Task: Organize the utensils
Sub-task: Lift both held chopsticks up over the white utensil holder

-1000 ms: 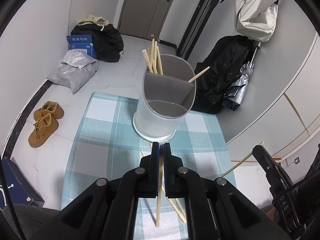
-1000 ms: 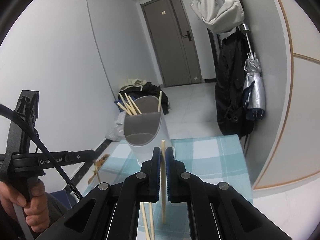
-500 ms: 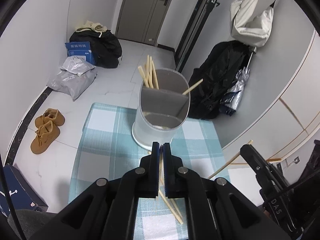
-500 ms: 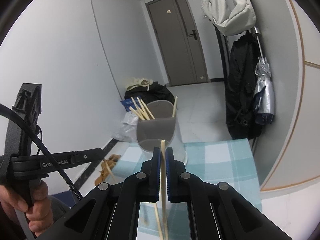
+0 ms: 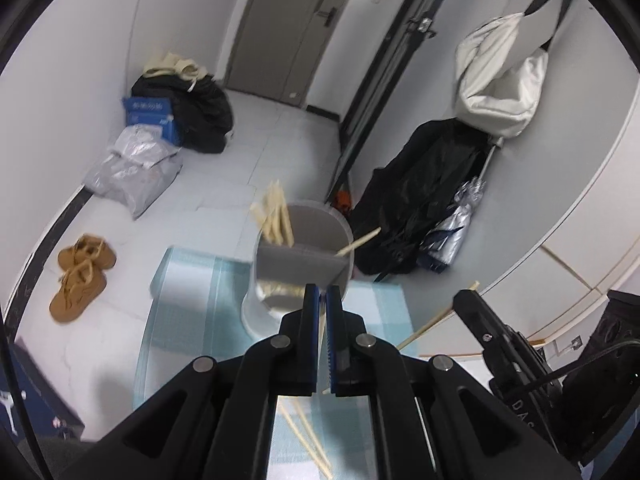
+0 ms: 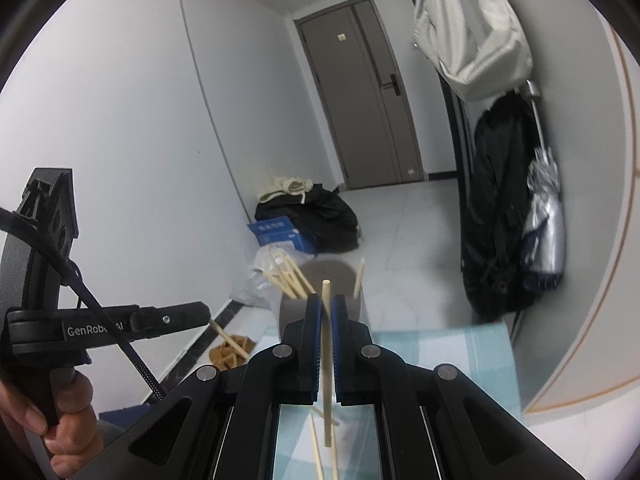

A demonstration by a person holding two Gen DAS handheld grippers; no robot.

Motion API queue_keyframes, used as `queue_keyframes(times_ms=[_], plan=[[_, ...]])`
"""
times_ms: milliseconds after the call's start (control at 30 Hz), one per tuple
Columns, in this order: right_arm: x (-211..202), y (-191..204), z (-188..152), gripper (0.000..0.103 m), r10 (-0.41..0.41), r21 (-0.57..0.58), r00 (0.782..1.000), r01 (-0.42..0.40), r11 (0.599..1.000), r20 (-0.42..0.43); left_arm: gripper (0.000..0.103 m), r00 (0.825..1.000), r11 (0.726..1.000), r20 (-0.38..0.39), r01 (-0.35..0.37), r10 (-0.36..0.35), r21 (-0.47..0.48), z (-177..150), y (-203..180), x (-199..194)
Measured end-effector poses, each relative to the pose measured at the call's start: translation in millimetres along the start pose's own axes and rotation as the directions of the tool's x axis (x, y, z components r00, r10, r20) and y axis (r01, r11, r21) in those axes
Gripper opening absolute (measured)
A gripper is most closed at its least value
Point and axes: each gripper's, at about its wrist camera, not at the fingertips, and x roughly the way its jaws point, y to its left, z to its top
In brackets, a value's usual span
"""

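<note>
White walls, a pale tiled floor and a grey door framed the scene, and a table under a blue-and-white checked cloth (image 5: 188, 280) carried a translucent grey oval utensil holder with an inner divider (image 5: 304, 268). Part of the sorting could be judged done: a bunch of pale wooden chopsticks (image 5: 274, 220) stood in the far-left compartment of the holder, and a single chopstick (image 5: 358, 242) leaned out over its right rim. More remained, since several loose chopsticks (image 5: 308, 440) were seen on the cloth on the near side of the holder. The right gripper (image 6: 326, 320) was seen with its jaws pinching one upright chopstick (image 6: 327, 360) on the near side of the holder. The left gripper (image 5: 323, 308) had its jaws pressed together, and from the right wrist view a chopstick (image 6: 230, 338) was seen sticking out of its tip. Compared with the frame a second earlier, both grippers had been raised, so the holder appeared smaller and lower in each view, more floor was exposed beyond the holder, and the held sticks had been carried up with the grippers.
</note>
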Motion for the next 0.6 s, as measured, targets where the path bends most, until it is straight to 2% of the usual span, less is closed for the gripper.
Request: queue_keyframes(times_ms=[333,500,600], plan=[[15,-1,51,0.004,0.003,-0.038,0.999,-0.001,0.999,0.036,0.0,0.999,0.997,0.005,0.054,-0.054,0.048,50,-16,3],[21,-3,75,0.004,-0.001,-0.052,0.998,0.004,0.999,0.056,0.0,0.994,0.993,-0.003,0.113,-0.113,0.031,78,-20,0],[23,-4,95,0.004,0.01,-0.063,0.997,-0.005,0.998,0.078,0.001,0.992,0.992,0.03,0.124,-0.125,0.032,94,-20,-8]])
